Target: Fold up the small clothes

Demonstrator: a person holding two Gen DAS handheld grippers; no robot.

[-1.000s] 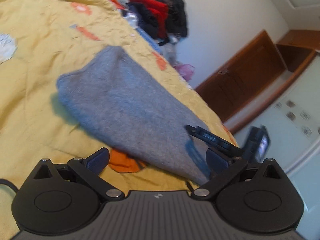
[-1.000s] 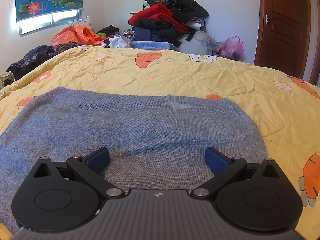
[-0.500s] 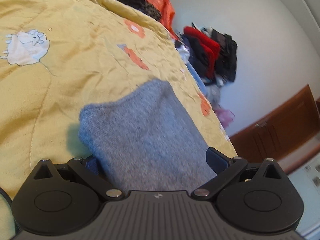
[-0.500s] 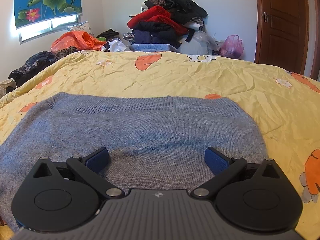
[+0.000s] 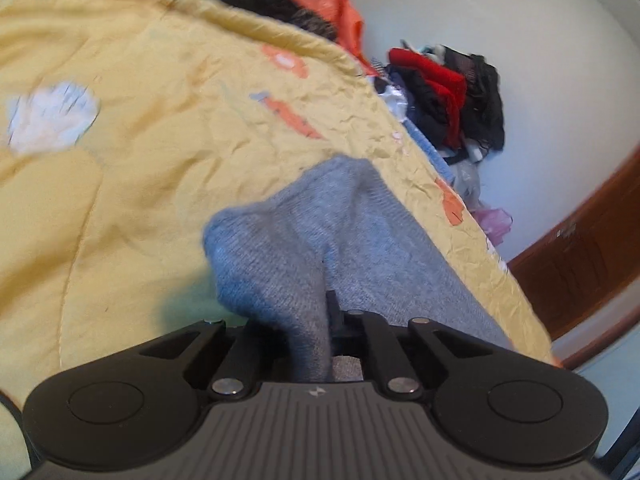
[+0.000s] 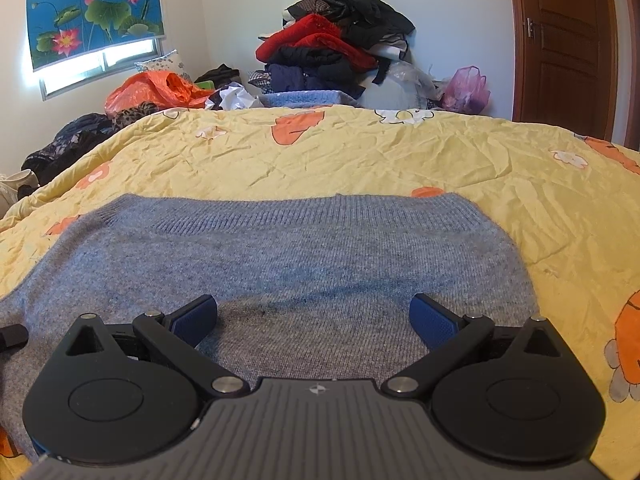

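A grey knitted sweater lies flat on a yellow quilt, its ribbed hem toward the far side. My right gripper hovers low over the near part of the sweater, open, its blue pads wide apart with nothing pinched. In the left wrist view, one end of the sweater bunches up into a ridge that runs into my left gripper. That gripper is shut on a fold of the grey knit, and the fabric hides its pads.
Beyond the bed's far edge stand a pile of red and black clothes, an orange plastic bag and a pink bag. A brown wooden door is at the right. Bare quilt stretches left of the sweater.
My left gripper swung over the sweater's end and closed on a fold of the knit, which now bunches up. The right gripper stayed where it was, open.
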